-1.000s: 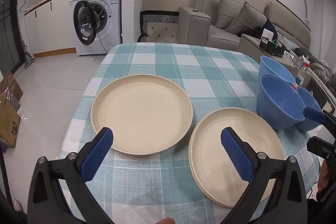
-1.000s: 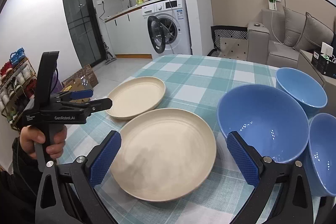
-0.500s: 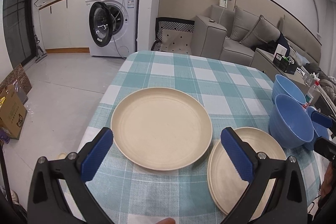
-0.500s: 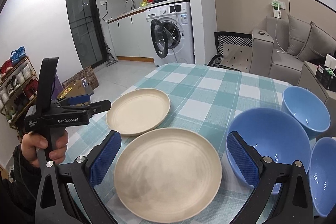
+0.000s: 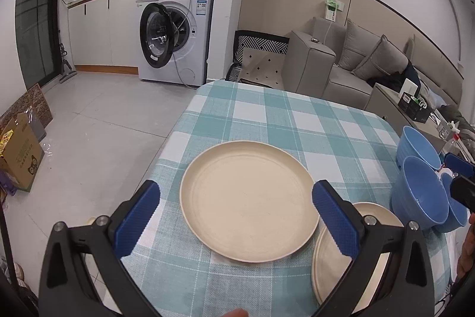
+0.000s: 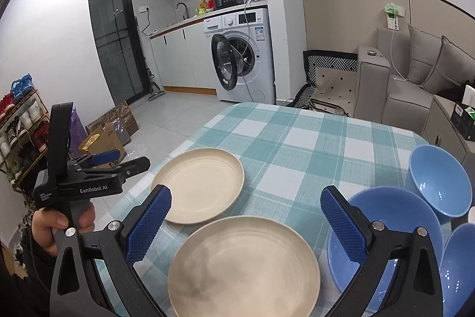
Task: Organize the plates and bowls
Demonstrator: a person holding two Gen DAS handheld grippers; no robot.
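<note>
Two beige plates lie side by side on the teal checked tablecloth [image 5: 297, 121]. The left plate [image 5: 249, 201] sits just ahead of my open left gripper [image 5: 236, 192], framed between its blue pads. The second plate [image 5: 335, 260] is partly hidden behind that gripper's right finger. In the right wrist view this near plate [image 6: 246, 266] lies under my open right gripper [image 6: 245, 198], with the other plate [image 6: 199, 186] beyond it. Three blue bowls cluster at the right: a large one [image 6: 386, 230], one behind it [image 6: 439, 177] and one at the edge [image 6: 460, 266]. Neither gripper holds anything.
A hand [image 6: 59, 222] holds the left gripper [image 6: 118, 161] beyond the table's left edge. A washing machine [image 5: 175, 31] with its door open, a grey sofa [image 5: 371, 64] and a cardboard box [image 5: 20, 156] stand around the table. The far half of the cloth [image 6: 297, 138] is bare.
Both grippers have drawn back from the dishes. The left one has shifted left, so the left plate now sits centred between its fingers. Plates and bowls have not moved.
</note>
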